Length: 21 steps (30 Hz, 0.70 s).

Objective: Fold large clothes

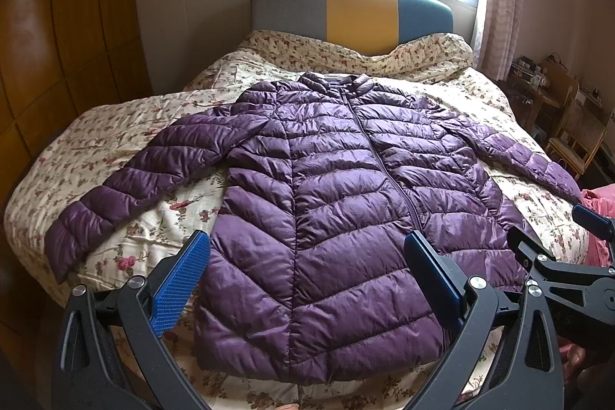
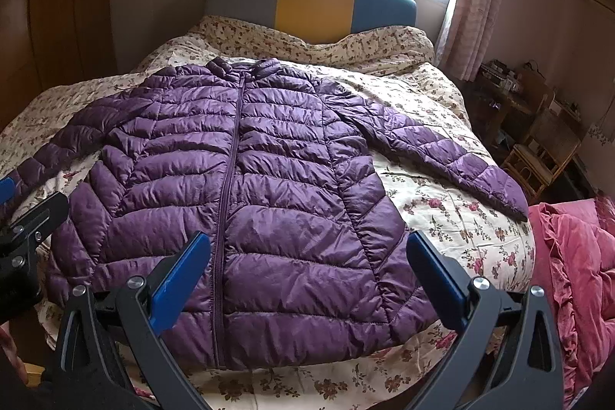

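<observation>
A purple quilted puffer jacket [image 1: 326, 179] lies flat, front up and zipped, on the floral bed cover [image 1: 115, 125], collar toward the headboard, both sleeves spread out to the sides. It also shows in the right wrist view [image 2: 246, 187]. My left gripper [image 1: 307, 244] is open and empty, held above the jacket's hem. My right gripper [image 2: 307, 244] is open and empty above the hem too, to the right of the zip. The right gripper also shows at the right edge of the left wrist view [image 1: 553, 229].
The bed's headboard [image 1: 349, 14] is grey, yellow and teal, under a bright window. A wooden wardrobe [image 1: 57, 64] stands on the left. A pink bedding heap [image 2: 576, 275] lies at the right. Wooden chairs and a cluttered desk [image 2: 530, 141] stand beyond the bed's right side.
</observation>
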### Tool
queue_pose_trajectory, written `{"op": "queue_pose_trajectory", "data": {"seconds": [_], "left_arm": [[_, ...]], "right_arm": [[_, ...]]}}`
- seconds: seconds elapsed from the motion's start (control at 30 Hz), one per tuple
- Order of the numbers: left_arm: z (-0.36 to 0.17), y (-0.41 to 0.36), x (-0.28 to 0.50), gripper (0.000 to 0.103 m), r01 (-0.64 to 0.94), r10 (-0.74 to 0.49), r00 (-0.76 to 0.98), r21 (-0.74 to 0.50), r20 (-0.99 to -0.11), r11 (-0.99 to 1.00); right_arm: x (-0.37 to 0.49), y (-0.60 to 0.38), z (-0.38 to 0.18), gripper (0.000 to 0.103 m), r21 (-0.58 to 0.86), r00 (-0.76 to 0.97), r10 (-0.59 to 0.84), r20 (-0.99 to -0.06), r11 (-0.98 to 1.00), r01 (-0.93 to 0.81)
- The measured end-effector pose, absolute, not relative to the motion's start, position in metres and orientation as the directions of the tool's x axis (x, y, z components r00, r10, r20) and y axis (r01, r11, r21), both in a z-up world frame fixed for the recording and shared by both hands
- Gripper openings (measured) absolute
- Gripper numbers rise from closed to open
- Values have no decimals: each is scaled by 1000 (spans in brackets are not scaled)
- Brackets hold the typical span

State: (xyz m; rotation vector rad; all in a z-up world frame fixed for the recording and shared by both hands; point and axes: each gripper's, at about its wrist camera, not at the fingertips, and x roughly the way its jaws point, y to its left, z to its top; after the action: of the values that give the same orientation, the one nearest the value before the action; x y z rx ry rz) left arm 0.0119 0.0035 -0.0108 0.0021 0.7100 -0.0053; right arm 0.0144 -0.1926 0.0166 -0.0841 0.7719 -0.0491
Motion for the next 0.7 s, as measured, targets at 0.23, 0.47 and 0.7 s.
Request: {"op": "queue_pose_trajectory", "data": {"seconds": [0.23, 0.47, 0.7], "left_arm": [[-15, 2, 16, 100, 8, -7, 750, -2, -661, 1000], [-19, 4, 25, 100, 9, -11, 734, -7, -679, 1000], [-23, 11, 46, 100, 35, -76, 728, -73, -681, 997]], "right_arm": [[18, -193, 11, 101, -102, 706, -82, -703, 995, 14], [26, -193, 3, 101, -105, 688, -86, -720, 994, 15], [46, -202, -1, 101, -94, 689, -91, -719, 995, 33]]}}
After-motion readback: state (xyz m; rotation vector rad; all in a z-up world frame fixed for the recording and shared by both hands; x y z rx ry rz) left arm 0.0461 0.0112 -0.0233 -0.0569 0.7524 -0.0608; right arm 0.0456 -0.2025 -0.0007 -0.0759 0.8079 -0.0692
